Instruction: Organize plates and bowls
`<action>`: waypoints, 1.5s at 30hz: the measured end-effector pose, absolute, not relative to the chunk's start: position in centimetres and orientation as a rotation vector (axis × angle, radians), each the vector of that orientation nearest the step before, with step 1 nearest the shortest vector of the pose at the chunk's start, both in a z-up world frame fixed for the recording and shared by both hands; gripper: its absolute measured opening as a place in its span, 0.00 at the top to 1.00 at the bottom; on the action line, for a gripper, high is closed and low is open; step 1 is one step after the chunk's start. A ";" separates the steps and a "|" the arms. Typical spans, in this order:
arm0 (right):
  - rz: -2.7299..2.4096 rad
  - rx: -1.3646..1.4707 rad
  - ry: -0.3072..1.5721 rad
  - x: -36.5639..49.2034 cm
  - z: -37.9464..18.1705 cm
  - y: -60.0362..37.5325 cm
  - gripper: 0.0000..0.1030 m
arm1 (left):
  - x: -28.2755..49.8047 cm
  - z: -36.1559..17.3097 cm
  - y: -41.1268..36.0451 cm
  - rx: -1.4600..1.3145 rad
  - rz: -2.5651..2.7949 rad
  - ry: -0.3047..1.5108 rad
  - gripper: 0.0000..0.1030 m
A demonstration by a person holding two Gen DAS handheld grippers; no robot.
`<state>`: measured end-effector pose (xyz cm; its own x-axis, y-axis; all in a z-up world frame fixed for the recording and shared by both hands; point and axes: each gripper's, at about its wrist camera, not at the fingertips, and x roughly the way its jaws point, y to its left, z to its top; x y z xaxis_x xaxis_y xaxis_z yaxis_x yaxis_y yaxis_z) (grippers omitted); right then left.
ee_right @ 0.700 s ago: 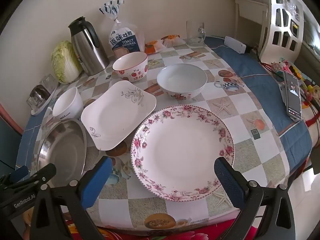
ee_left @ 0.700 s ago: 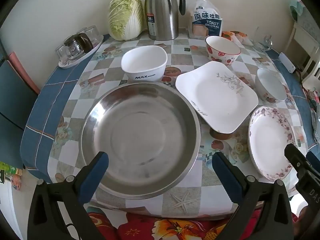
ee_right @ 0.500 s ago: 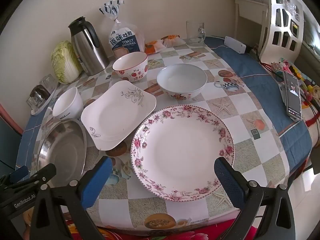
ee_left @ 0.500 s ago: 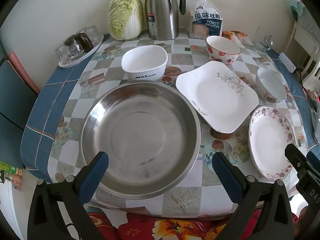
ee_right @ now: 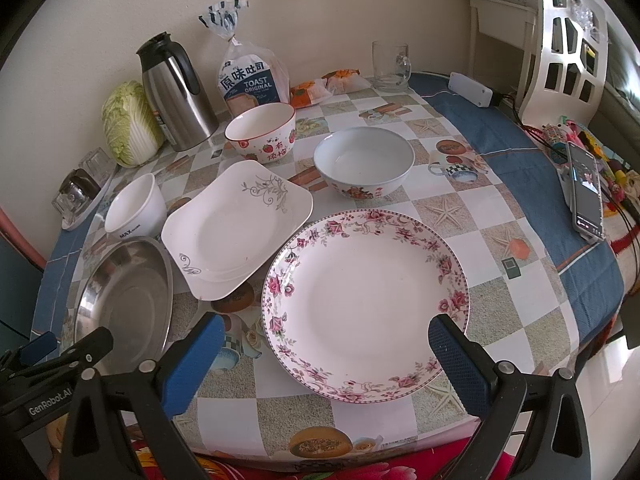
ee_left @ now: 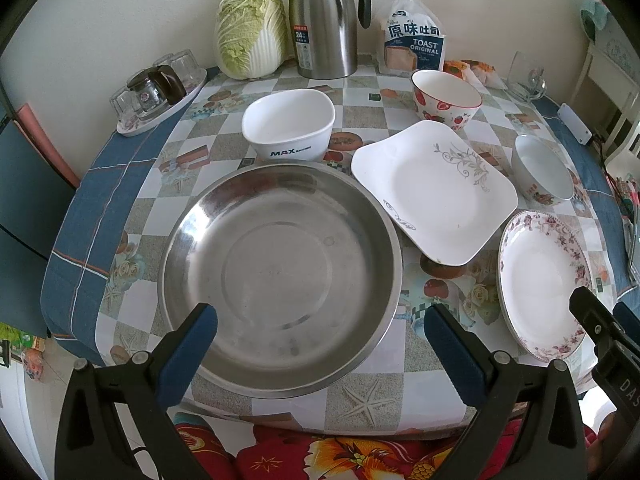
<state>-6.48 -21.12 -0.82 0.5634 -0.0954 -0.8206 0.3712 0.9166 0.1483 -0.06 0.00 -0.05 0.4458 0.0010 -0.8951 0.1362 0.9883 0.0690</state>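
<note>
Table [ee_right: 460, 224]: round, covered with a checked cloth printed with starfish and food motifs, blue border at the edges.

Item 1. Steel basin [ee_left: 280, 276], wide and shallow, at the near left of the table. The left gripper [ee_left: 320, 336] hangs above its near rim, jaws spread wide, nothing between the blue pads, no contact visible.

Item 2. Floral plate [ee_right: 364, 304], round, pink flower border, at the near right. The right gripper [ee_right: 326, 348] hovers over its near edge, jaws fully apart and empty.

Item 3. Square plate [ee_left: 434, 190], white with grey scrollwork, between the basin and the floral plate; its corner seems to overlap the basin's rim, though the fisheye view makes contact hard to judge.

Item 4. White bowl [ee_left: 288, 124], squarish, marked "MAX", just behind the basin.

Item 5. Strawberry bowl [ee_right: 261, 133], red rim, behind the square plate.

Item 6. Pale bowl [ee_right: 363, 165], small flower print on its side, behind the floral plate.

Along the wall: cabbage [ee_left: 252, 32], steel thermos jug [ee_left: 324, 20], bag of toast bread [ee_left: 414, 44], glass mug [ee_right: 390, 66]. Far left edge: tray of upturned glasses [ee_left: 160, 92]. Right edge: phone [ee_right: 586, 192] on the blue border, screen lit.
</note>
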 end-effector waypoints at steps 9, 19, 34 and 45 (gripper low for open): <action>-0.280 0.322 0.936 -6.5 -0.8 -21.1 0.00 | -0.1 0.0 0.0 0.137 -0.084 1.107 0.00; -0.280 0.322 0.937 -6.4 -0.9 -21.1 0.00 | -0.1 0.0 0.0 0.139 -0.088 1.106 0.00; -0.253 0.305 0.945 -4.6 -1.2 -20.2 0.00 | 1.3 0.6 2.4 0.086 -0.038 1.081 0.00; -0.111 0.321 0.897 -0.6 -1.1 -16.1 0.00 | 3.4 0.4 9.7 -0.211 -0.033 0.975 0.00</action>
<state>-0.60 -16.11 -1.11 0.6216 0.0388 -0.7823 0.2279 0.9466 0.2281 3.42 9.68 0.36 0.5627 -0.1224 -0.8175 -0.0666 0.9790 -0.1925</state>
